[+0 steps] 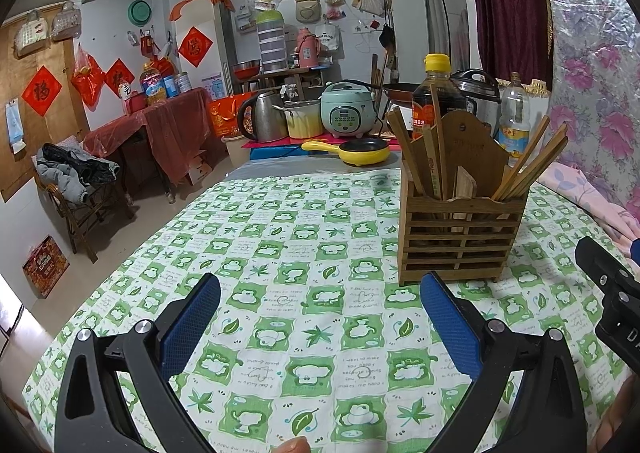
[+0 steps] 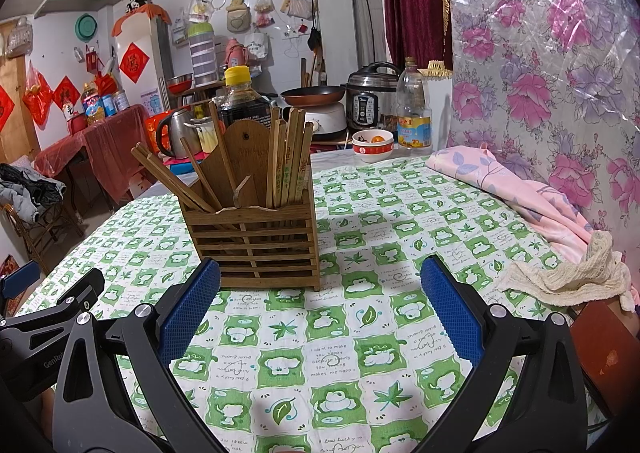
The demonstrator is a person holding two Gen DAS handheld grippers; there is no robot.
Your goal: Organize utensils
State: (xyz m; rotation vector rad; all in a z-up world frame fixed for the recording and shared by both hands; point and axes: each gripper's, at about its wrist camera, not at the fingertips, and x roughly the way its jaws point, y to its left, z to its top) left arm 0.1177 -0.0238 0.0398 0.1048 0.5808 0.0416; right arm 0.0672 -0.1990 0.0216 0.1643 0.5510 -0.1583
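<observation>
Above the checked tablecloth (image 2: 360,333), both grippers empty, jaws spread.
Left gripper (image 1: 320,317) and right gripper (image 2: 320,305) hover short of the wooden holder (image 2: 256,241); chopsticks (image 2: 290,157) all stand inside, looks nearly done.

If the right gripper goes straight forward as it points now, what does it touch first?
Probably the tablecloth: the open right gripper points just right of the wooden chopstick holder, whose corner sits near its left finger. Depth is unclear.
</observation>
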